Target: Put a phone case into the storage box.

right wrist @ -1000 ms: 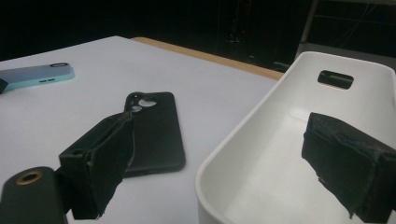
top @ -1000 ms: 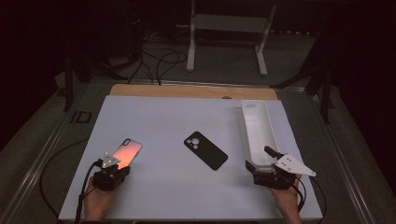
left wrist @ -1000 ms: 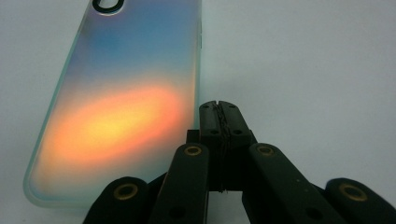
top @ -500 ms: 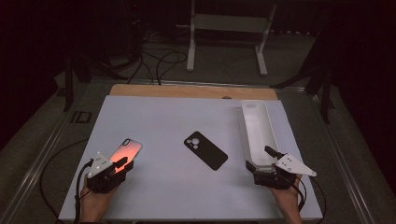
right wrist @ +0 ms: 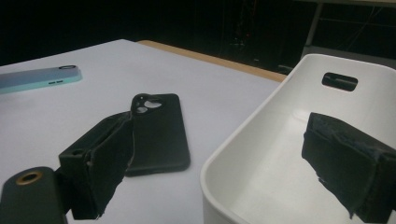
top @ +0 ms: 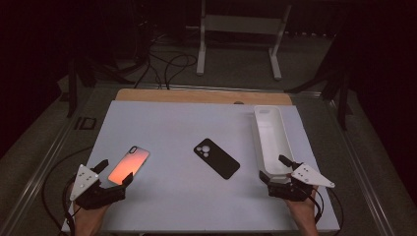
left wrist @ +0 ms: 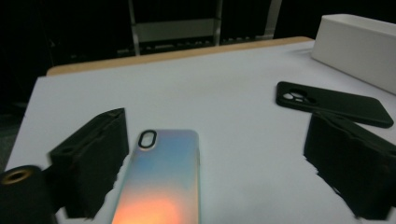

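An iridescent orange-to-blue phone case (top: 129, 164) lies flat at the table's front left. My left gripper (top: 115, 172) is at its near end. Its jaws have just been opening and now stand wide, and the case (left wrist: 161, 177) lies on the table between them, close to the left jaw and not pressed. A black phone case (top: 216, 158) lies at the middle of the table. A long white tray (top: 272, 137) stands at the right. My right gripper (top: 274, 168) is open at the tray's near end, one jaw outside the tray wall (right wrist: 224, 168) and the other over the inside.
The white table top (top: 172, 123) has a wooden strip along its far edge. Cables and a metal stand are on the dark floor beyond. In the right gripper view the black case (right wrist: 159, 130) lies just left of the tray, and the iridescent case (right wrist: 39, 77) is far left.
My left gripper, which was shut on the iridescent case's near end, has opened and drawn back toward the person and the left. The case stays on the table. The right gripper has not moved.
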Tool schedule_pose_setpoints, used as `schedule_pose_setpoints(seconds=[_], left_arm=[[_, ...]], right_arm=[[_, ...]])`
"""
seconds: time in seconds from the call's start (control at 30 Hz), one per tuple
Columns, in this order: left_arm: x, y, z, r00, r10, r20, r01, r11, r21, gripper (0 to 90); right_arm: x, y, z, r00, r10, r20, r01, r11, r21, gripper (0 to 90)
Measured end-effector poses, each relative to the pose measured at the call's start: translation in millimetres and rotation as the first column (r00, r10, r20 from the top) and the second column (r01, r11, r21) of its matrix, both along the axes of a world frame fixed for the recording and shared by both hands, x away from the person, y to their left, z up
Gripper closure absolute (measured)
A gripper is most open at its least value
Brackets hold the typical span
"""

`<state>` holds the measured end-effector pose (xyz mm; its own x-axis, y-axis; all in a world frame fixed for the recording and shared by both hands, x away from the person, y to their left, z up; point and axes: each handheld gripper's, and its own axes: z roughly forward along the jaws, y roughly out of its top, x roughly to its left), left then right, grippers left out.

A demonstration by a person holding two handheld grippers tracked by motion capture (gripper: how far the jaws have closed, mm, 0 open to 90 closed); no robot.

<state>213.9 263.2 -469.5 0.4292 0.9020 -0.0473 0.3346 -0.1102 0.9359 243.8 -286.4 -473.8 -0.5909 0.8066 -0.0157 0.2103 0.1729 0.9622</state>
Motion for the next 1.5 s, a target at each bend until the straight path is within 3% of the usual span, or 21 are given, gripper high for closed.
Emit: schedule_pose_setpoints(seconds=[0.17, 0.37, 0.57, 0.6, 0.87, 0.9, 0.93, 0.97, 1.2, 1.37, 1.5], left_arm=[[2.2, 0.8, 0.6, 0.9999, 0.007, -0.014, -0.007, 1.0, -0.002, 0.0], [5.1, 3.0, 2.3, 0.9989, 0.037, -0.029, -0.038, 0.9992, -0.016, 0.0], [14.6, 0.3, 2.9, 0.9944, 0.035, -0.099, -0.031, 0.9984, 0.047, 0.0], [19.7, -1.0, 2.3, 0.9913, 0.023, -0.13, -0.015, 0.9977, 0.066, 0.0], [39.3, -4.7, 0.0, 0.9785, 0.031, -0.204, -0.008, 0.9935, 0.113, 0.0], [45.6, -5.5, -1.2, 0.972, 0.035, -0.232, -0.005, 0.9916, 0.13, 0.0], [45.6, -5.5, -1.2, 0.972, 0.035, -0.232, -0.005, 0.9916, 0.13, 0.0], [54.5, -7.4, -4.0, 0.9629, 0.041, -0.267, 0.002, 0.9872, 0.159, 0.0], [79.1, -13.3, -18.7, 0.9288, 0.058, -0.366, 0.034, 0.9705, 0.239, 0.0], [88.2, -12.7, -27.2, 0.9008, 0.064, -0.429, 0.056, 0.9635, 0.262, 0.0], [91.6, -13.3, -32.7, 0.8841, 0.066, -0.463, 0.086, 0.9504, 0.299, 0.4]], right_arm=[[0.1, -0.3, -0.7, 1.0, 0.0, -0.001, 0.0, 1.0, 0.0, 9.4], [0.9, 0.0, -0.6, 1.0, 0.003, -0.001, -0.003, 1.0, -0.008, 9.3], [1.8, -0.9, 0.8, 1.0, 0.001, 0.001, -0.001, 1.0, -0.009, 9.4], [2.9, -0.8, 1.5, 1.0, 0.007, 0.007, -0.007, 0.9997, -0.024, 9.4], [6.0, -2.4, 0.7, 1.0, 0.008, 0.003, -0.008, 0.9994, -0.033, 9.4], [6.1, -2.8, 0.6, 1.0, 0.008, 0.003, -0.008, 0.9994, -0.034, 9.4], [6.4, -3.3, 0.2, 0.9999, 0.009, 0.003, -0.009, 0.9994, -0.032, 9.4], [6.4, -3.6, -0.1, 0.9999, 0.011, 0.002, -0.01, 0.9995, -0.031, 9.4], [5.7, -4.2, -2.5, 1.0, 0.008, -0.005, -0.008, 0.9994, -0.032, 9.4], [5.0, -5.3, -2.8, 1.0, 0.0, -0.005, 0.0, 0.9996, -0.027, 9.4], [5.0, -5.6, -3.0, 1.0, -0.001, -0.007, 0.001, 0.9996, -0.027, 9.4]])
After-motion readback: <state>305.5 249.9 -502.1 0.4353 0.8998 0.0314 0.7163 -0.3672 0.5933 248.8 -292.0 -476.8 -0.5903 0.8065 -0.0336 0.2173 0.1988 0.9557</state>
